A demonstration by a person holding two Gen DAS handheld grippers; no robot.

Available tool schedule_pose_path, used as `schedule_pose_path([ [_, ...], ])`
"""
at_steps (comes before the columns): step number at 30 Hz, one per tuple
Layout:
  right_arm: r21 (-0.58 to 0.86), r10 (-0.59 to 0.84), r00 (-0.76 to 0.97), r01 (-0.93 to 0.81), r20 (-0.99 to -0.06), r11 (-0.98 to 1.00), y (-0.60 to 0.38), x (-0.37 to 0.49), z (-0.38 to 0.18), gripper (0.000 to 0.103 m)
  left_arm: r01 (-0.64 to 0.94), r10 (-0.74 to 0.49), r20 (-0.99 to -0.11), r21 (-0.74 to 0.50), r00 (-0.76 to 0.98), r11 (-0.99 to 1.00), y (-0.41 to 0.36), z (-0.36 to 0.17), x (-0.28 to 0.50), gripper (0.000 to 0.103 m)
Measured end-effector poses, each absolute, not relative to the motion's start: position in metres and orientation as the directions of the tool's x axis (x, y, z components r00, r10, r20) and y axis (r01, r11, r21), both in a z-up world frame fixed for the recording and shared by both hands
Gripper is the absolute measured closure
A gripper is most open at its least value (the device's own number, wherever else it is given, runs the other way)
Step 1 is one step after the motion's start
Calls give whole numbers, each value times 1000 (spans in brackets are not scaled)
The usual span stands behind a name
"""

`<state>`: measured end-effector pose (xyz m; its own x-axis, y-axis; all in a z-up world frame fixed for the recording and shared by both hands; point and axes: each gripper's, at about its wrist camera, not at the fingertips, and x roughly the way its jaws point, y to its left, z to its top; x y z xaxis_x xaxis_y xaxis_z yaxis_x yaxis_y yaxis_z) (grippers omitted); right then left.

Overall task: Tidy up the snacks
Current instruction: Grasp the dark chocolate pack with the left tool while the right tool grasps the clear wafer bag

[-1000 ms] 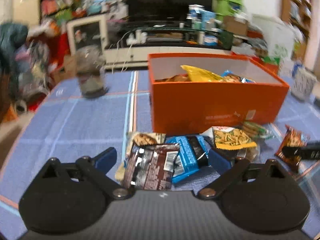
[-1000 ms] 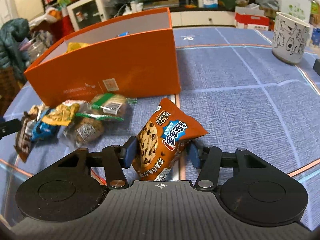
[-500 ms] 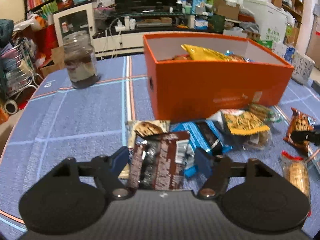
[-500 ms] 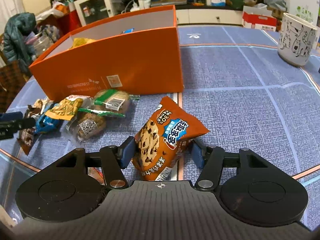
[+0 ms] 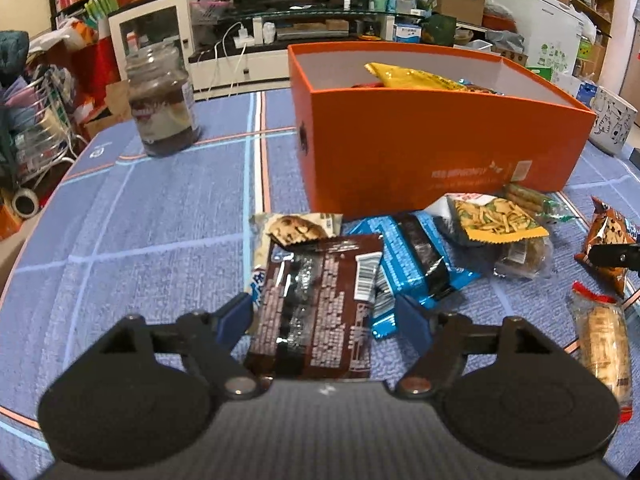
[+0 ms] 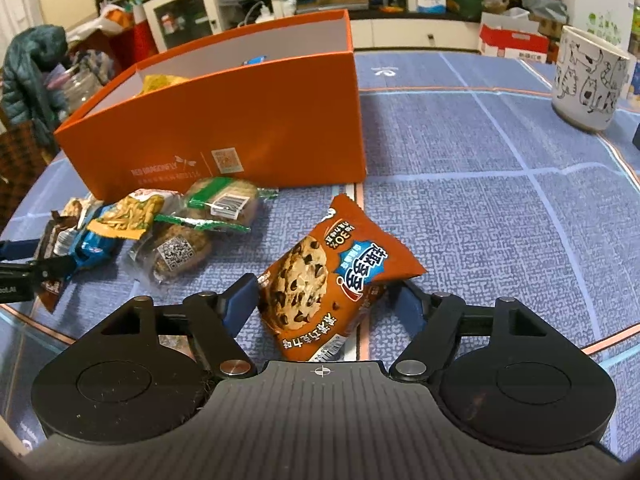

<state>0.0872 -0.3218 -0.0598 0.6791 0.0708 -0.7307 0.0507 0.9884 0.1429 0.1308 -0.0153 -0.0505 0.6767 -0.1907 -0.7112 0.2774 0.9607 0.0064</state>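
Left view first. My left tongs hover over the pile of snacks in front of the orange box. A dark brown packet lies flat between the jaws. They came in a good way and have just eased back a touch. The left pad sits at the packet's edge and the right pad stands clear of it, so nothing is clamped. A blue packet lies just beside the brown one, nearer the box's front wall. A yellow-edged packet sits against that wall further right. The box holds a yellow bag already. A jar stands well off the box's left end on the blue surface.

Over to the right view. My right tongs straddle a cookie bag, which rests on the surface near the box's front right corner. These jaws have just been spreading, and there's daylight beside the right pad, so the bag is loose between them. A cat mug stands far to the right of the box.
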Motion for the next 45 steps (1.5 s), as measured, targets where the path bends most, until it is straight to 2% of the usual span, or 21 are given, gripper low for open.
schedule_pose_path([
  [6,154,69,701,59,-710,986,-325,83,-53,39,262,-184,-718,-2,671,965,-20,-52,131,26],
  [9,91,-33,779,115,-626,989,-332,70,-33,24,260,-184,-722,-6,667,966,-20,-53,132,27],
  [11,109,-15,800,100,-600,989,-334,61,-23,24,260,-184,-730,-9,658,966,-21,-54,132,27],
  [15,286,184,696,32,-695,958,-323,45,-27,26,278,-175,-736,19,654,960,-27,-58,130,28],
  [18,290,220,664,-5,-715,957,-295,27,-34,27,274,-174,-731,19,660,961,-29,-58,128,30],
  [22,295,189,642,61,-743,954,-268,16,-51,30,245,-173,-722,-6,670,970,-24,-55,124,28],
  [26,231,109,673,95,-731,968,-244,6,-63,28,174,-175,-691,-71,702,982,-8,-44,118,16],
  [28,168,56,695,93,-717,981,-230,7,-66,27,137,-169,-682,-102,712,985,-2,-41,118,15],
  [30,60,4,706,55,-708,997,-213,8,-70,33,134,-174,-685,-112,707,985,-1,-41,119,15],
  [33,-3,14,712,-22,-702,1000,-206,4,-68,63,164,-193,-702,-110,685,980,-7,-44,121,15],
  [34,-1,25,707,-36,-707,999,-208,3,-65,69,177,-197,-708,-104,679,979,-10,-45,123,15],
  [38,14,36,687,-37,-725,999,-221,6,-60,70,182,-192,-722,-93,664,979,-17,-54,129,15],
  [43,30,57,708,-51,-704,998,-227,7,-64,69,189,-162,-728,-45,666,981,-24,-62,130,17],
  [44,37,63,710,-52,-701,998,-228,7,-65,69,185,-160,-727,-45,667,982,-24,-62,130,19],
  [45,46,67,713,-50,-698,998,-230,8,-65,69,181,-158,-727,-48,668,982,-25,-62,128,26],
])
